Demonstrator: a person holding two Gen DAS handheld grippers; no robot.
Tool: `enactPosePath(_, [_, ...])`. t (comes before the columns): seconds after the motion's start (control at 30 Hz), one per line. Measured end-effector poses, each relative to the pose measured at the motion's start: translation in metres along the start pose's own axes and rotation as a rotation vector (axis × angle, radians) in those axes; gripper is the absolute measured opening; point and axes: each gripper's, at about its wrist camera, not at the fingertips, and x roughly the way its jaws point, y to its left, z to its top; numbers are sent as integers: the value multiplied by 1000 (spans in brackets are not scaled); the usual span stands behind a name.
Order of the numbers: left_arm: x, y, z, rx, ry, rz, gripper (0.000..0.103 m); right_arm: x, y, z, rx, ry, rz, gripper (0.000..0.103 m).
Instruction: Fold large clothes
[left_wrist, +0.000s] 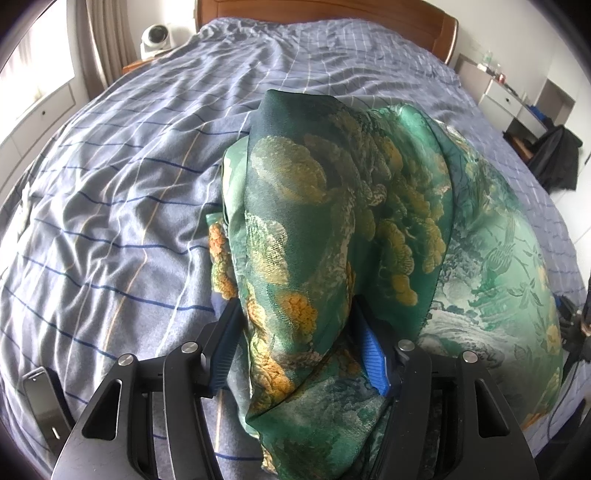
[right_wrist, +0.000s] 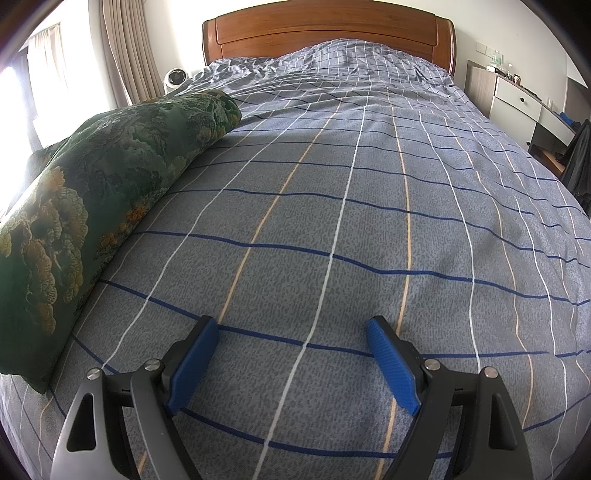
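A green satin garment (left_wrist: 332, 206) with gold flower and landscape print lies bunched on the blue checked bed cover (left_wrist: 122, 192). A thick fold of it runs up between the fingers of my left gripper (left_wrist: 295, 306), whose pads press on it from both sides; more of the cloth spreads out to the right. In the right wrist view the same garment (right_wrist: 92, 192) shows as a long raised roll along the left edge. My right gripper (right_wrist: 291, 321) stands open just above the bare bed cover (right_wrist: 369, 206), with nothing between its blue pads (right_wrist: 391, 362).
A wooden headboard (right_wrist: 325, 29) closes the far end of the bed. A small white fan (left_wrist: 157, 37) and curtains stand at the far left. A white desk with drawers (right_wrist: 524, 99) and dark clothing on a chair (left_wrist: 554, 158) are on the right.
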Motion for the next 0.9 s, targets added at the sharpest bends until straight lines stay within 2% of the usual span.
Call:
enactPosePath(0.17, [0,5,4,-20,23,-28,63,0,0,0,0,0,0,85])
enactPosePath(0.43, [-2,-1,5,9,22,2,64,0,0,0,0,0,1,85])
enactPosePath(0.9, [0,10,1,-52,26,-27,67,0,0,0,1,0,1,85])
